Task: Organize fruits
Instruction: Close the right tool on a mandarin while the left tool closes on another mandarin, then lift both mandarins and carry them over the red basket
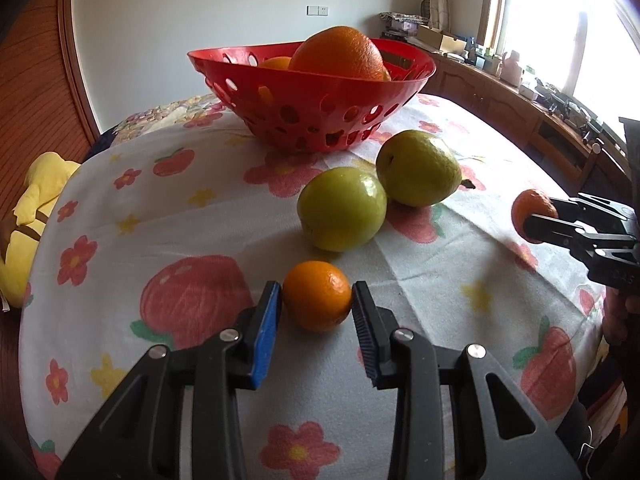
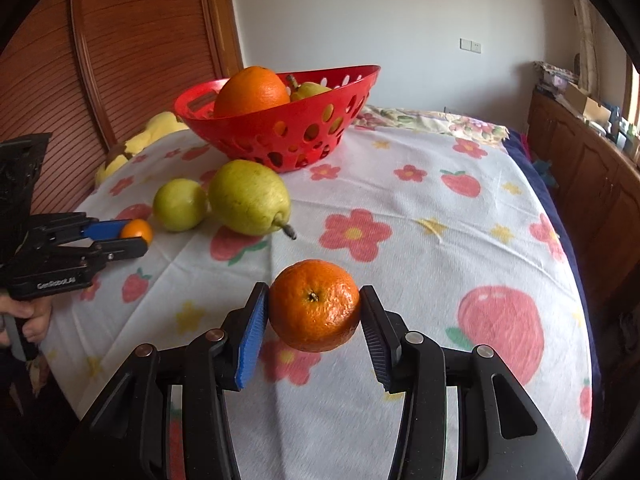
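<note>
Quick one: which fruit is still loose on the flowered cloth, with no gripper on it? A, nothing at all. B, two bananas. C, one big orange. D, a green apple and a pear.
D: the green apple and the pear lie touching each other just in front of the red basket, while each gripper is shut on a small orange.

Bed covered by white cloth [image 2: 420, 240] printed with red flowers, strawberries, yellow stars. Perforated red plastic basket [image 2: 296, 136] set at far end. Green apple [image 2: 180, 204] and yellow-green pear [image 2: 248, 196] laid touching, near basket. Small orange mandarin [image 1: 317, 296] rested on cloth, nearer camera.
</note>
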Demonstrator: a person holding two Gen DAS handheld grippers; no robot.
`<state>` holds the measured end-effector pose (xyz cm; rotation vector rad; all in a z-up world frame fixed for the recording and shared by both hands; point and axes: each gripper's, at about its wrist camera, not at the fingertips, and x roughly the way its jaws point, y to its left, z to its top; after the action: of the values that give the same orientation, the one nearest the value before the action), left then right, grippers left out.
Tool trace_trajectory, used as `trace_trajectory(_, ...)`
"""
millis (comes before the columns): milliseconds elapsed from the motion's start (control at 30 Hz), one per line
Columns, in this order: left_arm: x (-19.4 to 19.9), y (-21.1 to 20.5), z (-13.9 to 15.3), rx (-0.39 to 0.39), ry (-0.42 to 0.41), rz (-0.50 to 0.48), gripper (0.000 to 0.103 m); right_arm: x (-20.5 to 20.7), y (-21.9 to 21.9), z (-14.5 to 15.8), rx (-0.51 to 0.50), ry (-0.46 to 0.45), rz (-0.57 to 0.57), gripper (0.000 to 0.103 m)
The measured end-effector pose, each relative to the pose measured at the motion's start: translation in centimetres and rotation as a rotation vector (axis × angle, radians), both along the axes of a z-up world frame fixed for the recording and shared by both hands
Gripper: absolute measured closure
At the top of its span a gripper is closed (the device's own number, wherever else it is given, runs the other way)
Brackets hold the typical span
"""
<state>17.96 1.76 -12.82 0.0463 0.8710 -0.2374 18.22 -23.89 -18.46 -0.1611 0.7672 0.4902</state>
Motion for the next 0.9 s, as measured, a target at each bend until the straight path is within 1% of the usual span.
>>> trace_trajectory(367, 0.3, 0.5, -0.3, -0.013, 0.01, 0.014, 0.068, -0.3, 0.3, -0.5, 0.004, -0.001, 0.016, 0.057)
trace_trajectory(433, 0.3, 0.6, -0.3, -0.019, 0.006, 0.014, 0.07, -0.3, 0.1, -0.5, 0.01, 0.002, 0.015, 0.057)
trace_trajectory(533, 0.2, 0.6, -0.1, -0.018, -0.001, 0.01, 0.07, -0.4, 0.1, -0.5, 0.013, -0.001, 0.01, 0.057)
trace_trajectory(700, -0.2, 0.9, 0.4, -0.035, -0.027, 0.016, 0.07, -0.3, -0.2, -0.6, 0.025, 0.003, 0.008, 0.057)
trace_trajectory(800, -0.3, 1.3, 1.3, -0.067, -0.05, 0.023, 0.07, -0.2, -0.2, -0.6, 0.028, 0.009, 0.006, 0.057)
trace_trajectory(900, -0.4, 1.6, 2.4, -0.082, -0.082, 0.028, 0.07, -0.2, -0.1, -0.6, 0.022, 0.008, 0.007, 0.057)
